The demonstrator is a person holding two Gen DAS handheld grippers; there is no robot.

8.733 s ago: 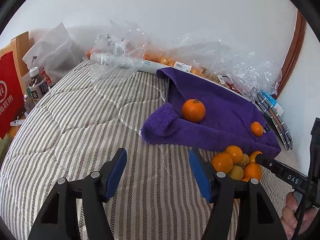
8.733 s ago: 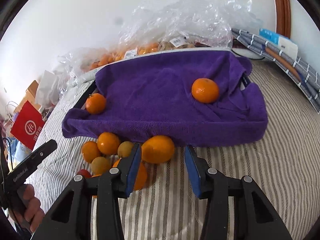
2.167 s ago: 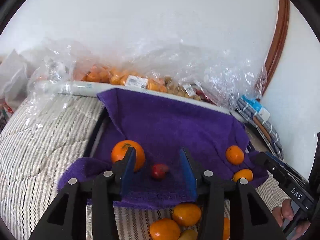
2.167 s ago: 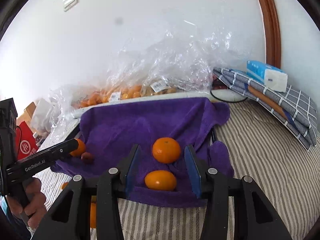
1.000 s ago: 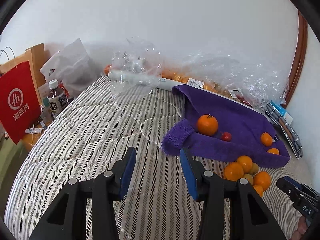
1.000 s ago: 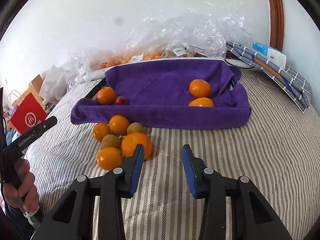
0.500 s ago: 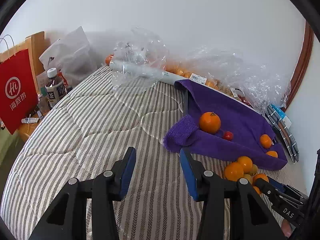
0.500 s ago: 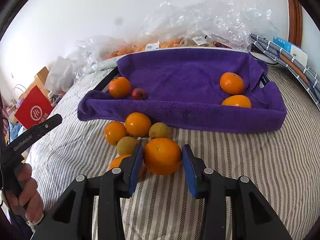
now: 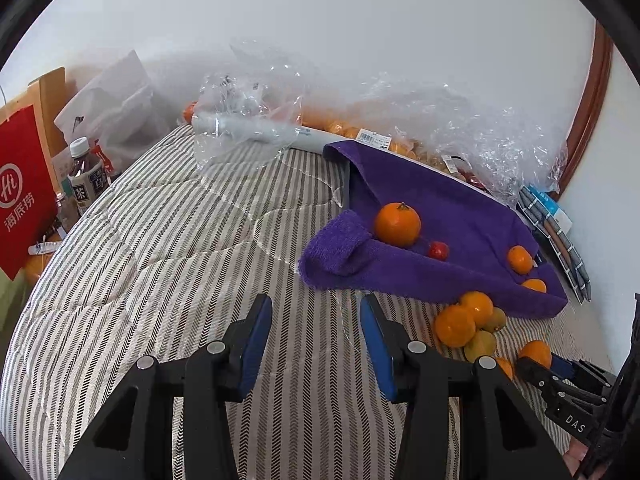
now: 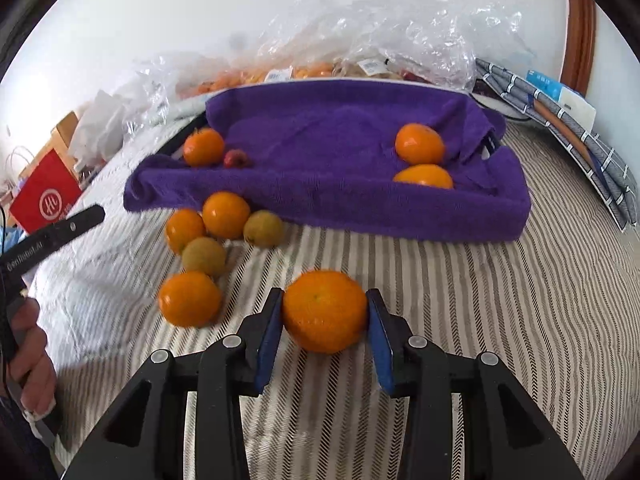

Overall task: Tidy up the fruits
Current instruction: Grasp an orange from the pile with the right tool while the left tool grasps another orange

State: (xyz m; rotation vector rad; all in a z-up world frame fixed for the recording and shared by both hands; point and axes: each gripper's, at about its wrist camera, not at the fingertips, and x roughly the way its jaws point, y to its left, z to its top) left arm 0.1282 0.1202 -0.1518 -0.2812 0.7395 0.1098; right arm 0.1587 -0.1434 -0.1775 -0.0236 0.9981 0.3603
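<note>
My right gripper (image 10: pixel 325 312) is shut on a large orange (image 10: pixel 325 310), just in front of the purple-towel-lined tray (image 10: pixel 320 204). The tray holds an orange (image 10: pixel 203 146) and a small red fruit (image 10: pixel 236 158) at its left, and two oranges (image 10: pixel 419 143) at its right. Several loose oranges and greenish fruits (image 10: pixel 212 236) lie on the striped bed before the tray's left end. My left gripper (image 9: pixel 316 320) is open and empty over the bed, left of the tray (image 9: pixel 440 216) and the loose pile (image 9: pixel 468 320).
Crinkled clear plastic bags of fruit (image 10: pixel 360 40) line the wall behind the tray. A folded checked cloth with a box (image 10: pixel 568 112) lies at right. A red paper bag (image 9: pixel 20 184) and a bottle (image 9: pixel 86 182) stand off the bed's left side.
My right gripper has closed on the large orange and drawn it away from the pile. My left gripper has drifted slightly nearer the tray and stays open.
</note>
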